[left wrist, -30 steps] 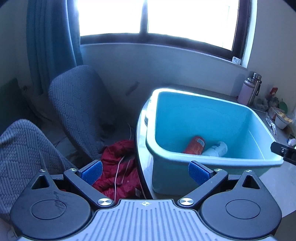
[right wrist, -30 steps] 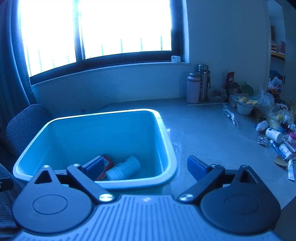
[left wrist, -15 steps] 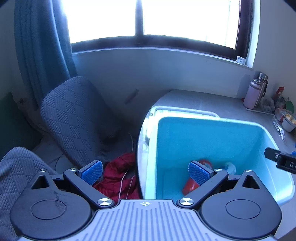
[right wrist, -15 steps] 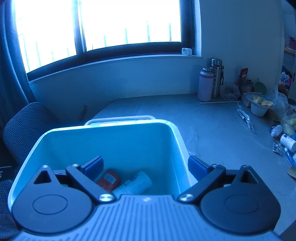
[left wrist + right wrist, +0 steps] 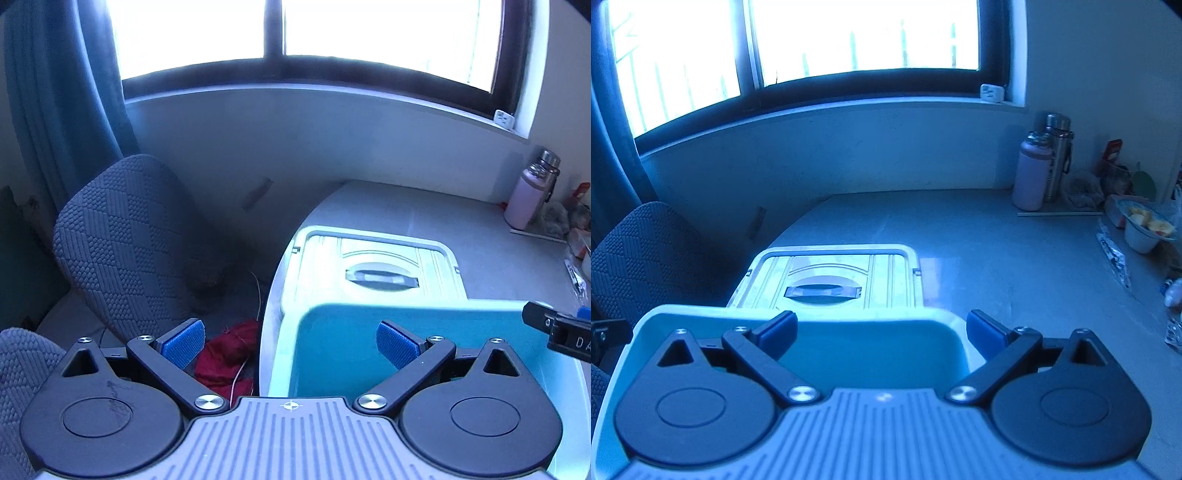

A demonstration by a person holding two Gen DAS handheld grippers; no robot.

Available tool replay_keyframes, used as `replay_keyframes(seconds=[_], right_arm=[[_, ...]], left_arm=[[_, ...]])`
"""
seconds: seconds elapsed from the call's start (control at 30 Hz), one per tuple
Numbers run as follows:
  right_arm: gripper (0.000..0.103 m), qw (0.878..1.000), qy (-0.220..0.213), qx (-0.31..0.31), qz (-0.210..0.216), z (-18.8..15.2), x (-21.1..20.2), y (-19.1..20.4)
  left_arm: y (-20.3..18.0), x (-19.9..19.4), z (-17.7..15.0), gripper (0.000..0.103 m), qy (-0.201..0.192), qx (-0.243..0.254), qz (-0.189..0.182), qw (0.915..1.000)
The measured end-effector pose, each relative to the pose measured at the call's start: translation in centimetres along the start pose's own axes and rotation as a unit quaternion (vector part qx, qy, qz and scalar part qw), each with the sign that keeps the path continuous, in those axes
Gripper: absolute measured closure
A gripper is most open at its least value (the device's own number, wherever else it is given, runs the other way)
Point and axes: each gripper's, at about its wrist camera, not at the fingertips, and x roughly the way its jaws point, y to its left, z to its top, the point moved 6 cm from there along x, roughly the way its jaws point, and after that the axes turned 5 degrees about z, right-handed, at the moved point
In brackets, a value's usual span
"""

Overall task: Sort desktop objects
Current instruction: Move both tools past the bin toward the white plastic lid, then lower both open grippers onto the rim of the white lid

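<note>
bin (image 5: 871, 336): teal plastic tub at the counter (image 5: 1015, 266) edge, lid (image 5: 827, 280) flat just behind it — we judged it light, stiff, slick-walled, best taken by the rim | left hand-held gripper (image 5: 291, 341) and right hand-held gripper (image 5: 881, 330) both spread, holding nothing | versus 1.0 s ago: both had risen over the bin — lid now showed, red can and white bottle inside no longer did

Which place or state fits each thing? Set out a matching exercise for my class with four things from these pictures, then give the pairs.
Things:
1. pink bottle
2. lid
3. red cloth
4. left hand-held gripper

Places or states:
A. lies flat on the table beyond the bin
B. stands upright by the far wall
C. open, holding nothing
D. on the floor beside the chair

Pairs: 1-B, 2-A, 3-D, 4-C
</note>
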Motion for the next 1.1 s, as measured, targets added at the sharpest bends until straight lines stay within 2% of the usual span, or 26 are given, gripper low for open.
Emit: replay_keyframes(seconds=[0.23,0.43,0.57,0.83,1.1], right_arm=[[0.005,1.000,0.013,0.004,0.003,2.4,3.3,0.1],[0.005,1.000,0.026,0.015,-0.005,4.2,6.0,0.5],[0.005,0.999,0.037,0.008,-0.008,5.2,7.9,0.8],[0.005,0.997,0.075,0.003,-0.016,6.7,11.9,1.0],[0.005,0.993,0.112,0.028,-0.018,7.8,15.8,0.4]], left_arm=[[0.0,3.7,3.5,0.002,0.018,0.000,-0.001,0.9998],[-0.1,8.2,6.0,0.002,0.057,-0.002,-0.019,0.9982],[-0.3,10.8,7.8,0.002,0.065,0.010,-0.019,0.9976],[-1.2,16.2,10.4,0.002,0.098,0.029,-0.027,0.9944],[-1.1,21.3,11.5,0.002,0.134,0.031,-0.026,0.9901]])
